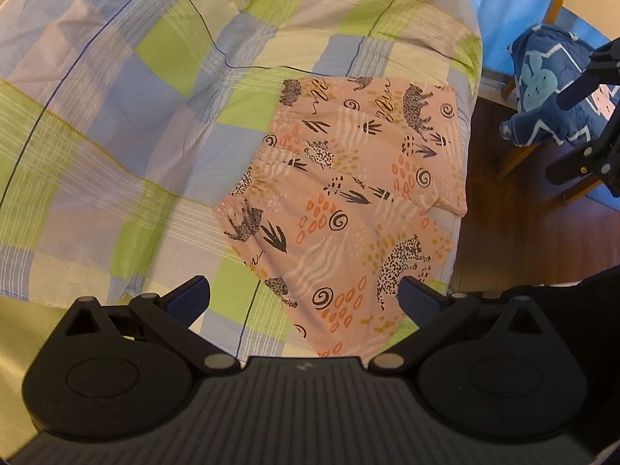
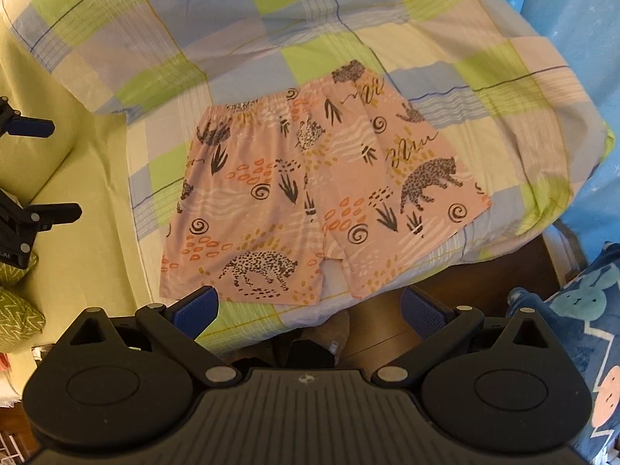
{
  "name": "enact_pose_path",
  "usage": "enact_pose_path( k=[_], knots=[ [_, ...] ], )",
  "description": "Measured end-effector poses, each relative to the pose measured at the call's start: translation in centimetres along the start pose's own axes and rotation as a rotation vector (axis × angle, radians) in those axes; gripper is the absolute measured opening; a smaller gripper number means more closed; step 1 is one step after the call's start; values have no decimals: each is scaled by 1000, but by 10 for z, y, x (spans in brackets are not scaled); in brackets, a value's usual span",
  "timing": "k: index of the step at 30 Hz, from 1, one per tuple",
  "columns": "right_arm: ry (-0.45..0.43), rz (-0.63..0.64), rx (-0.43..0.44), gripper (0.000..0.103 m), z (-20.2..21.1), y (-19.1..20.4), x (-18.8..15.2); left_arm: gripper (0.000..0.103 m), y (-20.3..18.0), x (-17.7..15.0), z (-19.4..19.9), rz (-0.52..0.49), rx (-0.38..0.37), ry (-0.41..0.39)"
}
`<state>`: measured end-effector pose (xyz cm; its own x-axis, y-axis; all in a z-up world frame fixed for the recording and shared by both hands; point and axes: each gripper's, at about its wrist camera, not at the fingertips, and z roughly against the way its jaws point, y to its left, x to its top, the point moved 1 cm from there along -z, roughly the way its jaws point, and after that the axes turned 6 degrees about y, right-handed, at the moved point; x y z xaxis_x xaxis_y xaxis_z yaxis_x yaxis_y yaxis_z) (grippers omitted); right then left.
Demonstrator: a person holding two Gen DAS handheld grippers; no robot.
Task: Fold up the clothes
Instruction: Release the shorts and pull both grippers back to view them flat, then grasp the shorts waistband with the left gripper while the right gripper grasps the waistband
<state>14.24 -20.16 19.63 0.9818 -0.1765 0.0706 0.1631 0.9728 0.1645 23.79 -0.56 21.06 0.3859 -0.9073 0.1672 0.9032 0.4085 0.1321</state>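
Pink shorts [image 2: 317, 201] printed with leopards, spirals and leaves lie spread flat on a checked bedspread [image 2: 271, 50], waistband away from me and both leg hems at the bed's near edge. In the left wrist view the shorts [image 1: 348, 201] run along the bed's right edge. My left gripper [image 1: 304, 294] hovers open above the near hem with nothing between its fingers. My right gripper [image 2: 310, 306] is open too, held above the leg hems and the bed's edge, touching nothing. The right gripper's fingers [image 1: 581, 93] show at the far right of the left wrist view, and the left gripper's fingers [image 2: 35, 128] at the left edge of the right wrist view.
A blue blanket with a rabbit pattern [image 1: 550, 85] is draped over a wooden chair right of the bed. Dark wooden floor [image 1: 503, 209] lies between bed and chair. A green sheet [image 2: 81, 209] covers the bed's left part, with green patterned cushions [image 2: 19, 310] beside it. Blue wall behind.
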Motion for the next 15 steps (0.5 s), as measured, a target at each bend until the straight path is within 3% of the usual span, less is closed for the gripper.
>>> enact_pose_path(
  k=[7,11,15],
  knots=[
    [-5,-51,-25,103,-9,18,-4,102,9,1,-9,-85,-14,1],
    [-16,-104,-63,103,-15,36,-11,102,23,-5,-16,-122,-45,-37],
    [-30,-173,-100,103,-20,59,-22,102,35,-17,-24,-220,-72,-68]
  ],
)
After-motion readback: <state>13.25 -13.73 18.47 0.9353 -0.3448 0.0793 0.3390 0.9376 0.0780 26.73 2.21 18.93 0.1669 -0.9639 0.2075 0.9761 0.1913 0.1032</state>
